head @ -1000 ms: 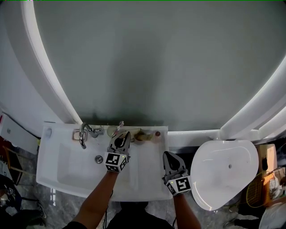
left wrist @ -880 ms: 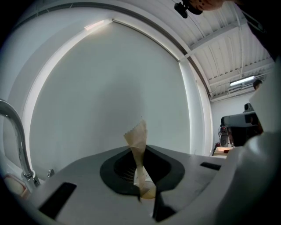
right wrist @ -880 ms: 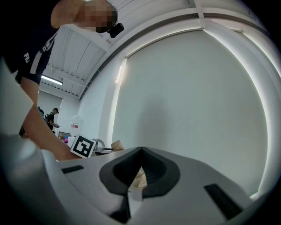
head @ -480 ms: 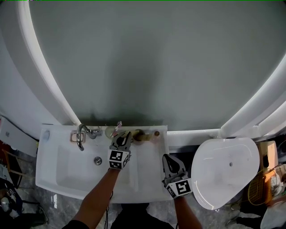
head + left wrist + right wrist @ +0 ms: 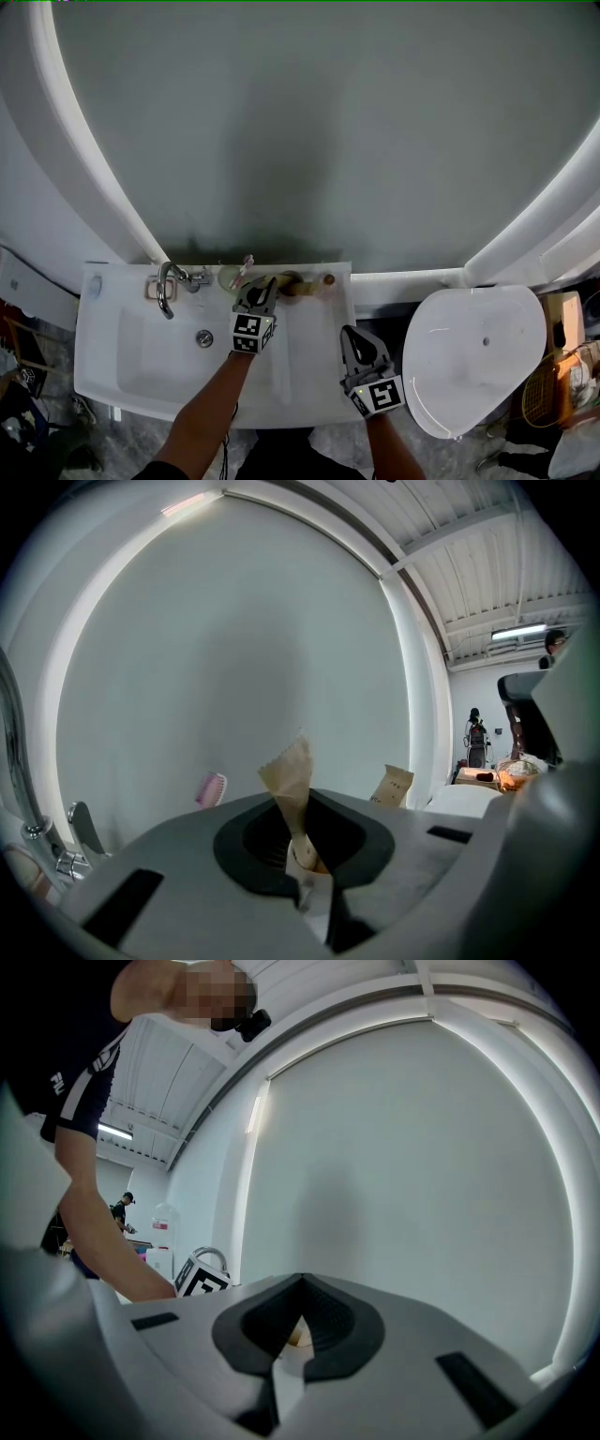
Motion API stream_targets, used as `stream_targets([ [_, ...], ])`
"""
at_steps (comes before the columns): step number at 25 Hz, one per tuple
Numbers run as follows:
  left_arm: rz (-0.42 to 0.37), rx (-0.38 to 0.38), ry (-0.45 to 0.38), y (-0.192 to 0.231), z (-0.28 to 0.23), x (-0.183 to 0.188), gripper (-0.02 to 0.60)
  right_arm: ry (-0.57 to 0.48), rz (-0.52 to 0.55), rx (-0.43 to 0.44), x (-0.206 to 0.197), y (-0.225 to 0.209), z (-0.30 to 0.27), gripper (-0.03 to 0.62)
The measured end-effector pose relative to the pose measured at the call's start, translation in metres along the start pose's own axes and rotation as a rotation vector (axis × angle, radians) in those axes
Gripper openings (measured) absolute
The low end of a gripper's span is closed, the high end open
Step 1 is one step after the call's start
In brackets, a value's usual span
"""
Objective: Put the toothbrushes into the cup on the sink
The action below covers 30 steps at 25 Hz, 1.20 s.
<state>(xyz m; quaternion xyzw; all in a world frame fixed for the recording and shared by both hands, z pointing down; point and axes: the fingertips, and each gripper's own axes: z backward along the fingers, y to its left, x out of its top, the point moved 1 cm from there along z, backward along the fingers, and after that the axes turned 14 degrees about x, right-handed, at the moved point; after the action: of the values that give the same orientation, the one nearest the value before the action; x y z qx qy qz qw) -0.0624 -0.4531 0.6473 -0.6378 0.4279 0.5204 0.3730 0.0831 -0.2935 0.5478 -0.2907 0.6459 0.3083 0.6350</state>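
Note:
On the back ledge of the white sink (image 5: 112, 361) stands a pale cup (image 5: 228, 276) with a pink toothbrush (image 5: 247, 264) in it. My left gripper (image 5: 266, 280) hovers just right of the cup, shut on a tan paper-wrapped toothbrush (image 5: 292, 778) whose wrapper sticks up between the jaws. In the left gripper view only the pink toothbrush's head (image 5: 211, 787) shows; the cup is hidden. A second tan wrapped pack (image 5: 317, 281) lies on the ledge to the right. My right gripper (image 5: 351, 331) is shut and empty over the sink's front right part.
A chrome faucet (image 5: 167, 284) rises at the sink's back left, with the drain (image 5: 204, 337) below it. A white toilet lid (image 5: 473, 361) sits right of the sink. A large round mirror (image 5: 309, 122) with a white rim fills the wall behind.
Both grippers keep their places. Only the head view has drifted slightly.

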Motion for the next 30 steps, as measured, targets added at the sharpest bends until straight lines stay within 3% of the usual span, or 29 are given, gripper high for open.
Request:
stream_targets([
  [26,-0.02,-0.061,0.042,-0.014,-0.008,-0.011,0.048,0.043,-0.027,0.012,-0.009,0.003,-0.003,0.028],
  [28,-0.015,-0.077,0.037,-0.016,-0.006,-0.011,0.073,0.009,-0.012,0.02,-0.006,0.004,-0.005,0.026],
  [30,-0.012,-0.085,0.033,-0.017,-0.004,-0.009,0.166,-0.006,-0.008,0.026,-0.005,0.004,-0.006,0.027],
])
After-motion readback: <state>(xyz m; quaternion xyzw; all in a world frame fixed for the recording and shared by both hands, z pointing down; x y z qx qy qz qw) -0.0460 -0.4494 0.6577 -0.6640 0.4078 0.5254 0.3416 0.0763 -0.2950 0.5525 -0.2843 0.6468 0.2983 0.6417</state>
